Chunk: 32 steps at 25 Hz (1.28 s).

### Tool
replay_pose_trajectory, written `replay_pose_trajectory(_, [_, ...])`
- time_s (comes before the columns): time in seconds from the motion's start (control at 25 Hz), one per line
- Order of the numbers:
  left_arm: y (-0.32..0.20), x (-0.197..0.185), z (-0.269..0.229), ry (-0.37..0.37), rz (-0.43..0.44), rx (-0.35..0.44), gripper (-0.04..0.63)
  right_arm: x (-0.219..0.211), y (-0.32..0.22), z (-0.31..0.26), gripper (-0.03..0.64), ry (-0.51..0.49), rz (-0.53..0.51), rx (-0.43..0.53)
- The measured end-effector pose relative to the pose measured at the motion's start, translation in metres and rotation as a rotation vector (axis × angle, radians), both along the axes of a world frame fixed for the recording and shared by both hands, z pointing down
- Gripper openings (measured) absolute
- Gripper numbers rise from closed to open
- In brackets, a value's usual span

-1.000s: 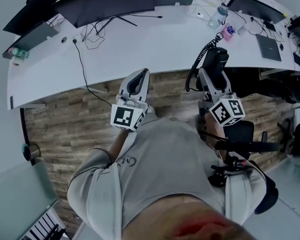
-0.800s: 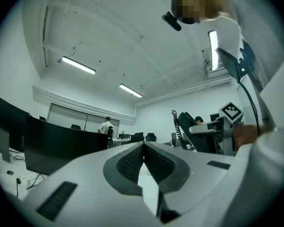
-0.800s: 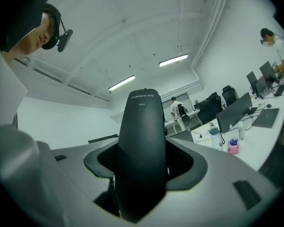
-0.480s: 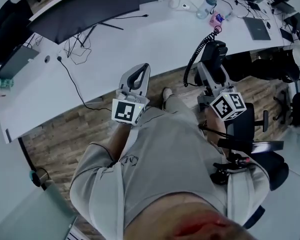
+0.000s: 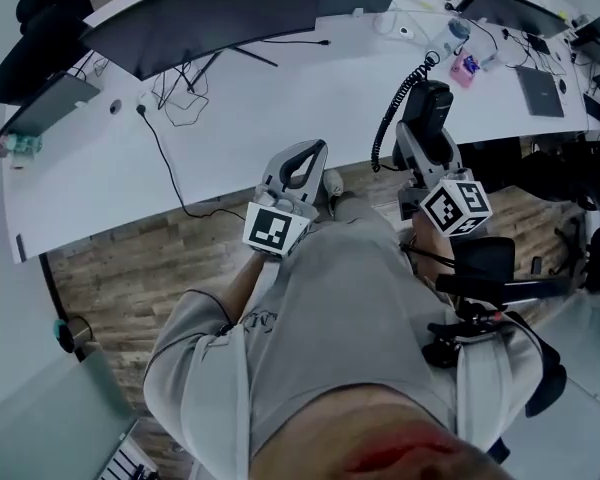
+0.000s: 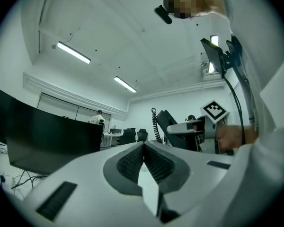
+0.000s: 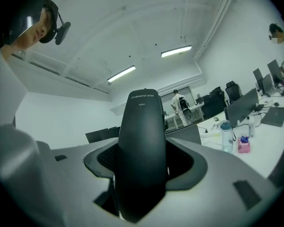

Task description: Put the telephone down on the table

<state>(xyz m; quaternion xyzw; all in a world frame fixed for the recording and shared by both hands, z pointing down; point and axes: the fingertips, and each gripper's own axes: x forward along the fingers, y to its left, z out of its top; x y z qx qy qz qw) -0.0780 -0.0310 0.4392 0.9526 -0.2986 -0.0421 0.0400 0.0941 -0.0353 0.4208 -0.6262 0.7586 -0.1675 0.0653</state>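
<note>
One telephone (image 5: 427, 106) between jaws of right gripper (image 5: 426, 146), at table (image 5: 280, 98) edge

The white curved table (image 5: 280, 98) carries a monitor (image 5: 200, 13), cables (image 5: 185, 93) (black) and a bottle (image 5: 457, 32).

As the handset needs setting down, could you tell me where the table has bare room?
The table is bare in its middle, between the monitor and the near edge, left of the handset. Crowded: cables at left; bottle, laptop at right.
</note>
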Motion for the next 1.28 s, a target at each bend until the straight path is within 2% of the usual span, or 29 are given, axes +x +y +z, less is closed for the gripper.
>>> replay_pose_trajectory(0.28, [-0.057,-0.022,0.004,-0.052,-0.145,-0.016,0.011,-0.012,-0.066,0.007,0.278,-0.012,-0.111,-0.008])
replay_pose_trajectory(0.48, [-0.095,-0.015,-0.004,-0.056,-0.214,-0.025,0.011,-0.006,-0.113,0.010,0.278,-0.027,-0.173,-0.019])
replay_pose_trajectory(1.04, [-0.202,0.073,-0.022,-0.081,-0.308,-0.040,0.011,0.056,-0.250,0.007,0.278,-0.039,-0.312,0.005])
replay_pose_trajectory(1.28, [-0.219,0.100,-0.019,-0.083,-0.313,-0.081,0.011,0.072,-0.284,0.018,0.278,-0.047,-0.324,0.001])
